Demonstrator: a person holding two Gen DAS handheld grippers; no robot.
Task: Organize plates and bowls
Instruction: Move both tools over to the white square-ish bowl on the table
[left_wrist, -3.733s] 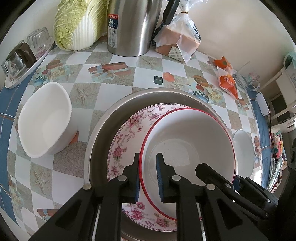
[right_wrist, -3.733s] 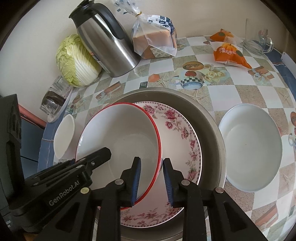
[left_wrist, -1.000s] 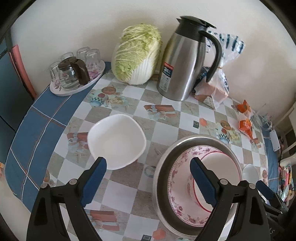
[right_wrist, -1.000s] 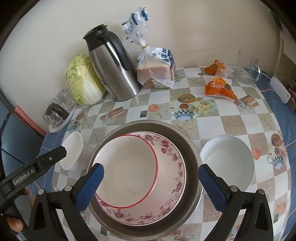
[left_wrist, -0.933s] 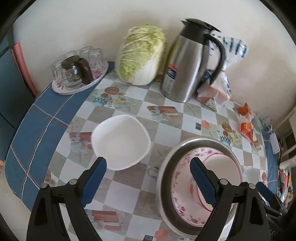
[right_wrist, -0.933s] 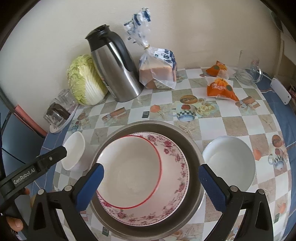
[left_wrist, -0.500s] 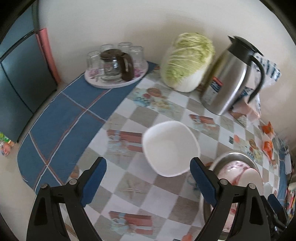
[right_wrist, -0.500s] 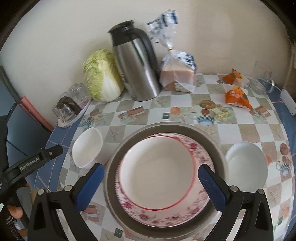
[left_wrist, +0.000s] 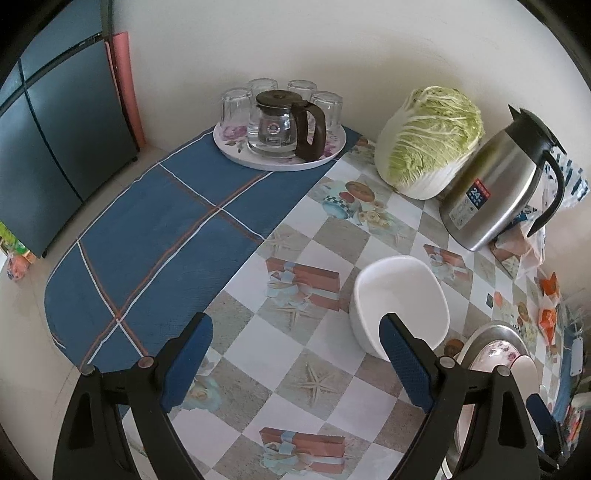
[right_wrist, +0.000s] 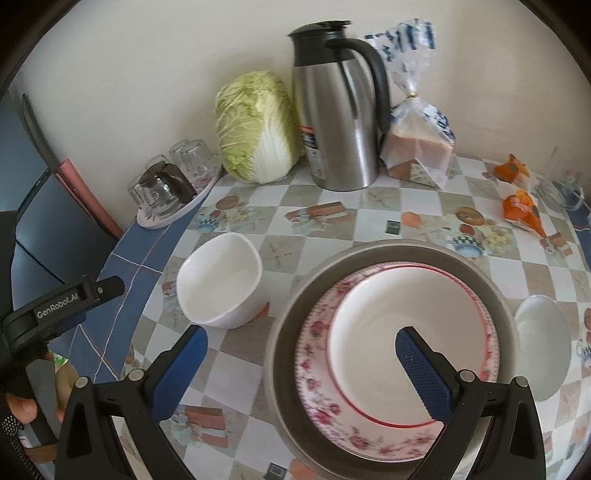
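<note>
Both tongs, left (left_wrist: 295, 362) and right (right_wrist: 301, 363), gape empty. The square white bowl (right_wrist: 221, 280) sits on the counter (right_wrist: 421, 206) just left of the metal basin (right_wrist: 280, 332); I'd straddle 1 wall squarely before clamping.

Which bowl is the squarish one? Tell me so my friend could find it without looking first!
Find the big metal basin holding the stacked plates. Just left of it, in the right wrist view, a plain white bowl stands alone on the checkered tablecloth, in front of the cabbage. Its rim has rounded corners, almost square, unlike the round white bowl on the basin's other side.
</note>
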